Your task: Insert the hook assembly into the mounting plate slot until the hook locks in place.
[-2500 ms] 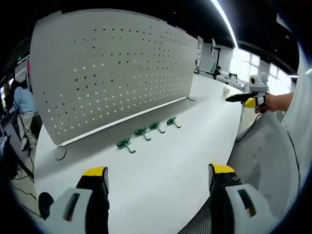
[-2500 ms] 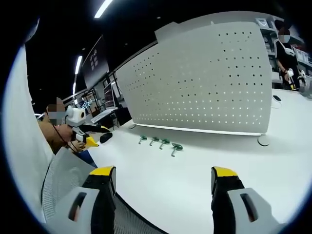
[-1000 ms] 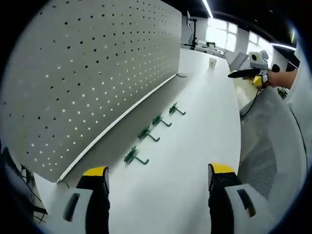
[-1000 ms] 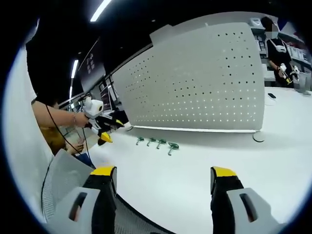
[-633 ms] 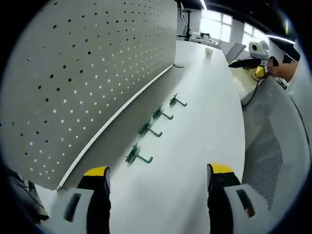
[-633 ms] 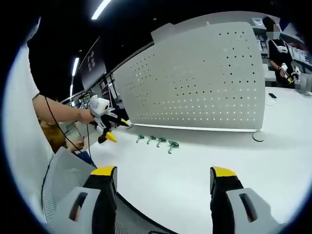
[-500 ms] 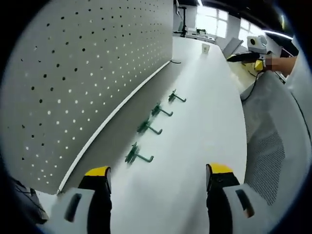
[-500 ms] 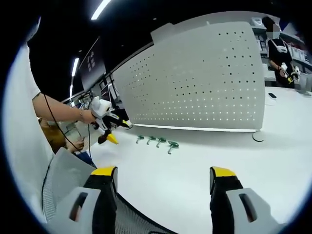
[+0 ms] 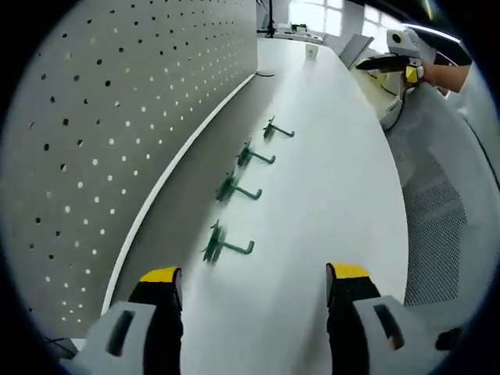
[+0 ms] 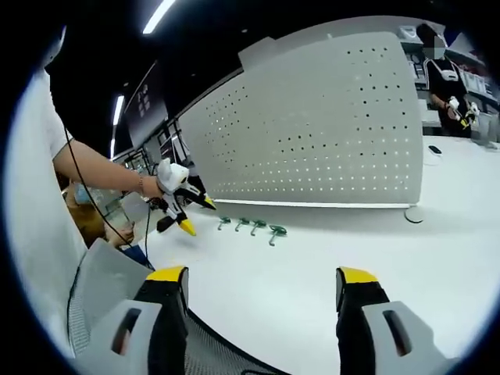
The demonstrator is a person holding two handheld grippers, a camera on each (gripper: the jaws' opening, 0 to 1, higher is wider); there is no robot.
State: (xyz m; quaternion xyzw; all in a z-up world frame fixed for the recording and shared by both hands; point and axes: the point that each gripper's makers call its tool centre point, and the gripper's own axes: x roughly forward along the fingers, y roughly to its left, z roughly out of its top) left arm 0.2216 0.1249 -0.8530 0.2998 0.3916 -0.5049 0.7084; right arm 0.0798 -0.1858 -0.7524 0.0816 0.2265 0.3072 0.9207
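Several green hooks lie in a row on the white table (image 9: 328, 203) in front of the upright perforated mounting plate (image 9: 101, 117). The nearest green hook (image 9: 223, 246) lies just beyond my left gripper (image 9: 254, 301), which is open and holds nothing. In the right gripper view the same row of hooks (image 10: 258, 227) lies at the foot of the mounting plate (image 10: 336, 133), and the left gripper (image 10: 186, 212) hovers just left of it. My right gripper (image 10: 262, 301) is open and empty, well back from the hooks. It also shows far off as the right gripper (image 9: 394, 62).
A grey mesh chair back (image 9: 441, 226) borders the table's near edge, seen too as the chair back (image 10: 105, 285). The plate stands on a round foot (image 10: 414, 213). A person (image 10: 449, 86) stands behind the plate's far end. Open table (image 10: 312, 273) lies before the hooks.
The left gripper has moved in close to the row of hooks, low over the table. The right gripper has stayed back. Both jaws remain open.
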